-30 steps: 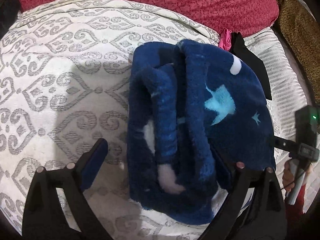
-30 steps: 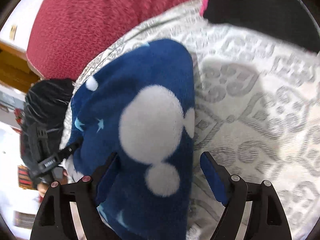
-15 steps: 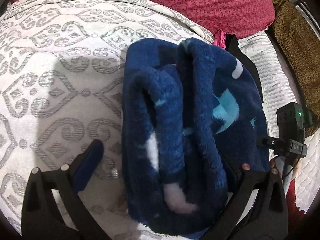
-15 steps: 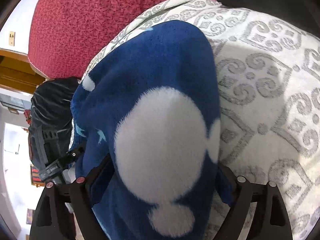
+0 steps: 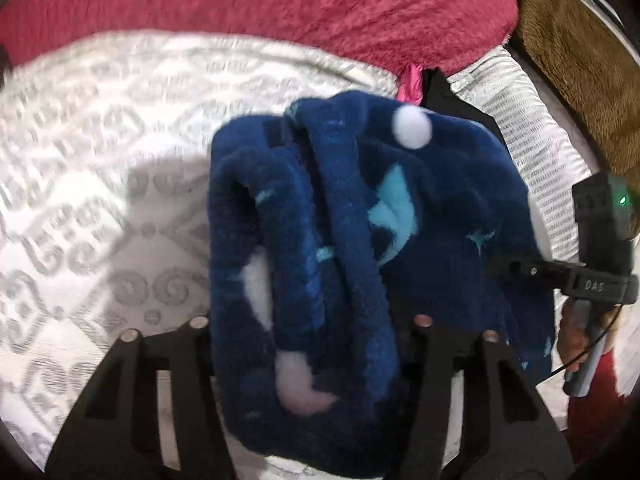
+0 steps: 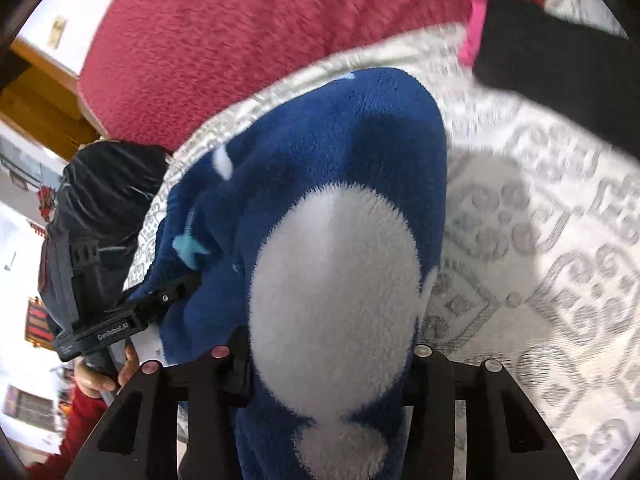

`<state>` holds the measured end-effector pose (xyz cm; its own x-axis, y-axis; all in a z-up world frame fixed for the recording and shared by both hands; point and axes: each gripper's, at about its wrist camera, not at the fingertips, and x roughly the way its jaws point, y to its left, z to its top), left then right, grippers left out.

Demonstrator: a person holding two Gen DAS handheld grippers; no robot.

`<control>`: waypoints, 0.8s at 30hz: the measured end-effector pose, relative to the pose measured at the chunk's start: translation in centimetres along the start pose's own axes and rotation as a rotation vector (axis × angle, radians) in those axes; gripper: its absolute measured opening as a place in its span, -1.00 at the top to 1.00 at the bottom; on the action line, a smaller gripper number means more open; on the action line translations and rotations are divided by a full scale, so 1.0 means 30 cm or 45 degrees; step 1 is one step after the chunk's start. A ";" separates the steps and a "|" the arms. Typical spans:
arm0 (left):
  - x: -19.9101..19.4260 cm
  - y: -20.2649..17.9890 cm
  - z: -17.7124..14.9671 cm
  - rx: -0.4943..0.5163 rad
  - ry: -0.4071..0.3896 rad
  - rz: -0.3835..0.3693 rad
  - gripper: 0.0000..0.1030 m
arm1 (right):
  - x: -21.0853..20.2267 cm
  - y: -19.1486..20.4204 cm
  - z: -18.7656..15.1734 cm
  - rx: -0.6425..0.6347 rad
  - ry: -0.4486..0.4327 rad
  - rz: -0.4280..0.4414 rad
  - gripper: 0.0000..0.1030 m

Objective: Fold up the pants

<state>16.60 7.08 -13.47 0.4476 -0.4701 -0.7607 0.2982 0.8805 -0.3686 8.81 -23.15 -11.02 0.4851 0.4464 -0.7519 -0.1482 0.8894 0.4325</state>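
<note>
The folded blue fleece pants point(image 5: 360, 240), with white and light-blue shapes, form a thick bundle held above the patterned white bedspread point(image 5: 100, 160). My left gripper point(image 5: 308, 344) is shut on the bundle's near end; the fingertips are buried in the fleece. In the right wrist view the pants point(image 6: 340, 280) fill the middle, showing a large white patch. My right gripper point(image 6: 324, 364) is shut on the bundle's other end. Each gripper shows in the other's view, the right one point(image 5: 592, 280) and the left one point(image 6: 100, 328).
A red fleece blanket point(image 5: 280, 8) lies along the far side of the bed. A black garment point(image 6: 560, 72) with a pink one point(image 5: 410, 86) lies behind the pants. A brown spotted blanket point(image 5: 580, 80) is at far right. A black bag point(image 6: 100, 200) sits beside the bed.
Both grippers have closed onto the folded pants from opposite ends. The bundle has lifted off the bedspread, and the views are blurred by motion.
</note>
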 end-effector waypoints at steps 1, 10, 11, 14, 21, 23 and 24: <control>-0.018 -0.018 0.009 0.009 -0.016 -0.009 -0.05 | -0.024 0.005 0.000 -0.013 -0.024 -0.011 0.10; -0.085 -0.343 0.245 0.246 -0.150 -0.095 -0.06 | -0.365 -0.083 0.076 -0.005 -0.279 -0.056 0.09; -0.079 -0.385 0.274 0.278 -0.159 -0.102 -0.06 | -0.410 -0.110 0.093 0.013 -0.309 -0.075 0.08; -0.041 -0.528 0.392 0.380 -0.181 -0.128 -0.06 | -0.530 -0.191 0.139 0.052 -0.393 -0.127 0.07; 0.136 -0.806 0.657 0.514 -0.195 -0.152 -0.06 | -0.676 -0.416 0.297 0.206 -0.498 -0.208 0.06; 0.184 -0.851 0.699 0.538 -0.202 -0.153 -0.06 | -0.695 -0.484 0.344 0.228 -0.517 -0.227 0.06; 0.220 -0.877 0.727 0.549 -0.204 -0.151 -0.06 | -0.695 -0.508 0.369 0.234 -0.524 -0.237 0.05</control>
<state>30.10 -20.54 2.85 0.5038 -0.5990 -0.6225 0.6627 0.7302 -0.1663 10.49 -47.09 3.57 0.7948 0.1729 -0.5817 0.1101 0.9016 0.4184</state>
